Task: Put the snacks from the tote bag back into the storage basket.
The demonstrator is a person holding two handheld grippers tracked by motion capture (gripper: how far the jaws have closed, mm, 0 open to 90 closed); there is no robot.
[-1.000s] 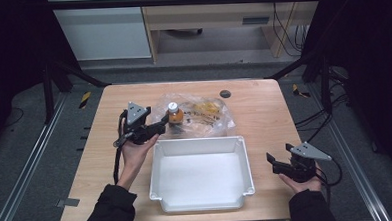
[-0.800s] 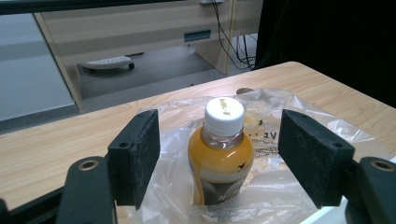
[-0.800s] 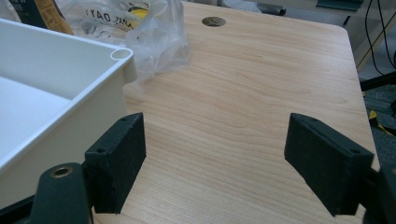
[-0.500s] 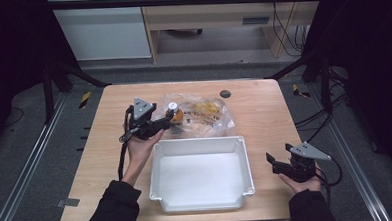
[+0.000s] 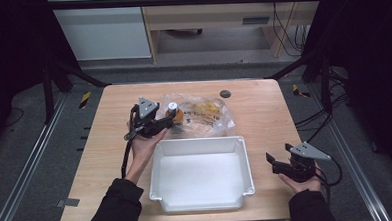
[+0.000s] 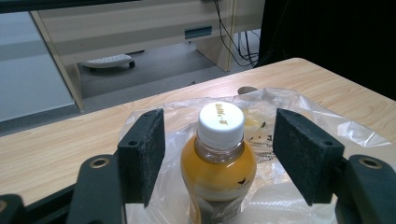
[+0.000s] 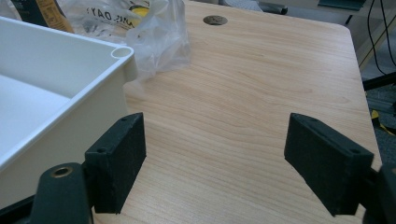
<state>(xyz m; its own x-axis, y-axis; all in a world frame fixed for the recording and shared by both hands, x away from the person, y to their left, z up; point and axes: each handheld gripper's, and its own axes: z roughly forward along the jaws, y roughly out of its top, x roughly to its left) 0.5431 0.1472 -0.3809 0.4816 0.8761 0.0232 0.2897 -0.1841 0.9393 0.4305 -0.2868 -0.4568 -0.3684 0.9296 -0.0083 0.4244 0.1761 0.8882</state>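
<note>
An upright bottle of orange drink with a white cap stands on a crinkled clear plastic bag at the back of the table. My left gripper reaches it from the left. In the left gripper view the bottle stands between the two pads with a gap on each side. The left gripper is open, and its jaws have just been closing around the bottle. My right gripper rests open near the table's front right, with bare wood between its pads.
A white tray sits front centre, just behind the left hand's wrist and left of the right gripper; its corner is close in the right gripper view. The bag holds yellow packets. A round dark grommet sits in the tabletop behind the bag.
The left gripper has moved right, up to the bottle, so its jaws now straddle it. The right hand has kept still.
</note>
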